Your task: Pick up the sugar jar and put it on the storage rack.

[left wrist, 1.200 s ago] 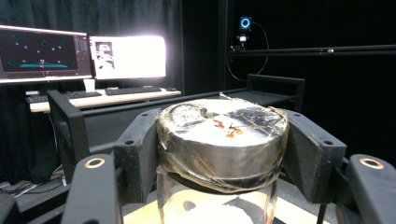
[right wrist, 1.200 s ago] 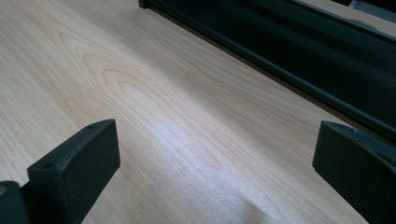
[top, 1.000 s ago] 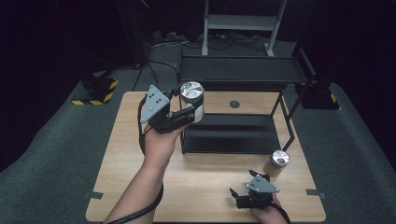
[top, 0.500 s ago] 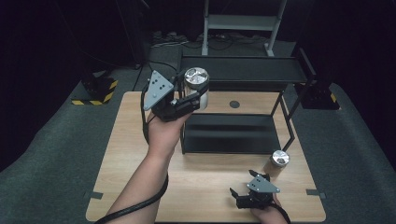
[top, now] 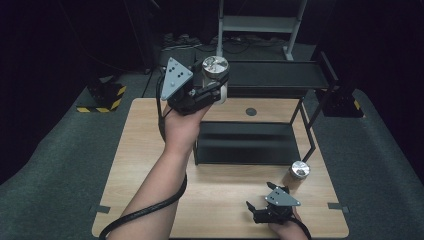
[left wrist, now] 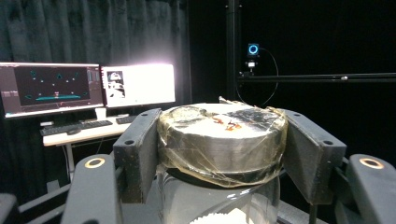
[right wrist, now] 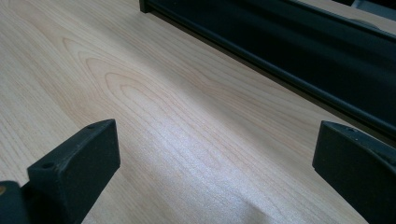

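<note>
The left gripper (top: pixel 216 92) pinches a silver-lidded jar (top: pixel 215 75), its base cut off in the left gripper view. The right gripper (top: pixel 256 209) rests spread on the bench (top: pixel 140 165).

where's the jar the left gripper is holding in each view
High view: the jar is upper middle, clamped in the left gripper, raised beside the left end of the black shelf's top tier.
Left gripper view: the jar is centre, its foil-wrapped lid between the jaws.
Right gripper view: not in it.
Shared landmark: the black shelf, also across the right gripper view's top.
</note>
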A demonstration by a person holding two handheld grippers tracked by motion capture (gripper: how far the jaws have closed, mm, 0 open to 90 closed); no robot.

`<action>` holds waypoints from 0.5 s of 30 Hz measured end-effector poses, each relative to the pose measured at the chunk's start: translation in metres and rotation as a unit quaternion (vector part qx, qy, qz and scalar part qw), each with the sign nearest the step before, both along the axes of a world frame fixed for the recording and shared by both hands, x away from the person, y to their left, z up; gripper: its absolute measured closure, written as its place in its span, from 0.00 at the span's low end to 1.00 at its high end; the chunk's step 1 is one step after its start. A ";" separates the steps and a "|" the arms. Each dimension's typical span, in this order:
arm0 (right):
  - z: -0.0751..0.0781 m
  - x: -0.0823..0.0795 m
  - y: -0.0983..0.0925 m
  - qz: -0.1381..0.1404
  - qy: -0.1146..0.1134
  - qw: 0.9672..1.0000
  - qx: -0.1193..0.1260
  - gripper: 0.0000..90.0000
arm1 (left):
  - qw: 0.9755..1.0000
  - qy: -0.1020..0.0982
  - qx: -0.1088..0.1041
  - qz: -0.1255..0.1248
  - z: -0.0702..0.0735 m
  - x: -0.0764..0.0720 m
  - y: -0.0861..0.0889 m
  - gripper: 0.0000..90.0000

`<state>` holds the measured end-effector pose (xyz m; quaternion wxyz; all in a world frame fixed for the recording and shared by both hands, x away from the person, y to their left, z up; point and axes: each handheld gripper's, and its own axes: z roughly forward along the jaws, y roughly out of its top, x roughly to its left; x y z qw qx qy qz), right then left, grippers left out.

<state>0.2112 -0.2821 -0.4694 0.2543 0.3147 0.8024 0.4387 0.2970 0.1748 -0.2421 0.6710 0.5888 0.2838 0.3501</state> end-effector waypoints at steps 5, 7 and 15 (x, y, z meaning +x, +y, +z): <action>0.000 0.000 0.000 0.001 0.000 1.000 0.000 0.00 | 1.000 0.003 -0.001 0.006 0.003 0.008 -0.003 0.38; 0.000 0.000 -0.001 0.001 0.000 1.000 0.001 0.00 | 1.000 0.002 0.001 0.010 0.004 0.011 -0.005 0.38; 0.000 0.001 -0.002 0.000 0.003 1.000 0.006 0.00 | 1.000 0.002 0.006 0.024 0.008 0.025 -0.011 0.38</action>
